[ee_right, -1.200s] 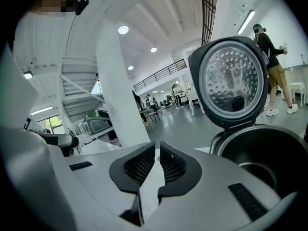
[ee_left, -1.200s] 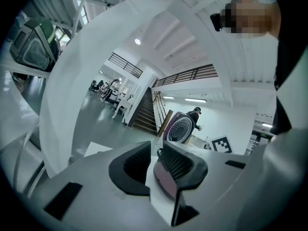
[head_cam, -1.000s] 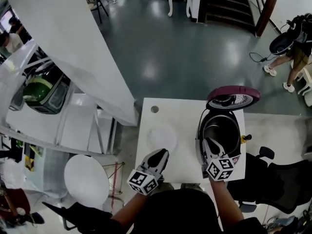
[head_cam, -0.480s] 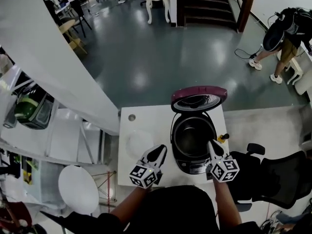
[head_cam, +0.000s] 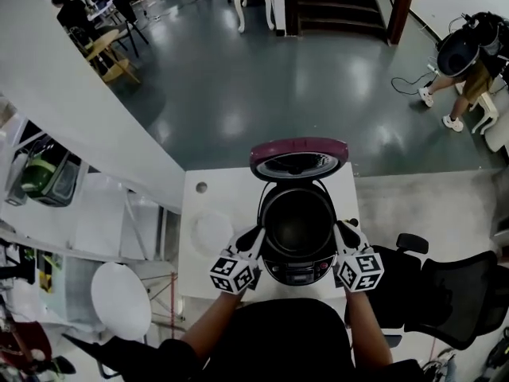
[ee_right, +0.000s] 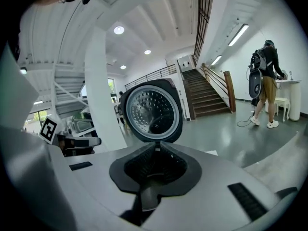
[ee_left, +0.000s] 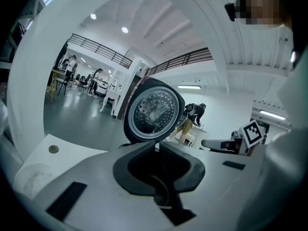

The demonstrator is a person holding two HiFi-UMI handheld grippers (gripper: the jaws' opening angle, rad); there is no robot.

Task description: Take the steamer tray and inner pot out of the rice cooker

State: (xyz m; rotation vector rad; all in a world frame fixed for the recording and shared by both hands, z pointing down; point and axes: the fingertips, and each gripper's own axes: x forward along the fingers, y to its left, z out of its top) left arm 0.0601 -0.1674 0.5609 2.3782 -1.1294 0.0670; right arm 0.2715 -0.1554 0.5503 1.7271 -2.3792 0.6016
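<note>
Plainly, the fingers of the left gripper [ee_left: 156, 147] are pressed together with nothing between them, and those of the right gripper [ee_right: 156, 147] are likewise closed and empty. Each pair is smooth grey plastic lined with dark ribbed pads that meet in a thin seam. The two grippers flank the rice cooker [head_cam: 299, 267], one close beside each side of its body, though I cannot tell whether either touches it. Both point toward its raised lid [head_cam: 298, 159], which is maroon outside and has a bright dimpled metal disc ringed in black on its inner face. Below it the round well is dark and glossy, which I take to be the inner pot [head_cam: 298, 220] seated in place, and I see no tray lying over it. The cooker stands at the near edge of the white bench [head_cam: 238, 193], right of its middle. Toward the left edge lies a pale, flat, round piece [head_cam: 213, 231] with a faintly speckled surface. It may be the steamer tray already set down, but it is too washed out to be sure. On that reading the tray is done and the pot is left; the fingers would have to open before taking its rim.
</note>
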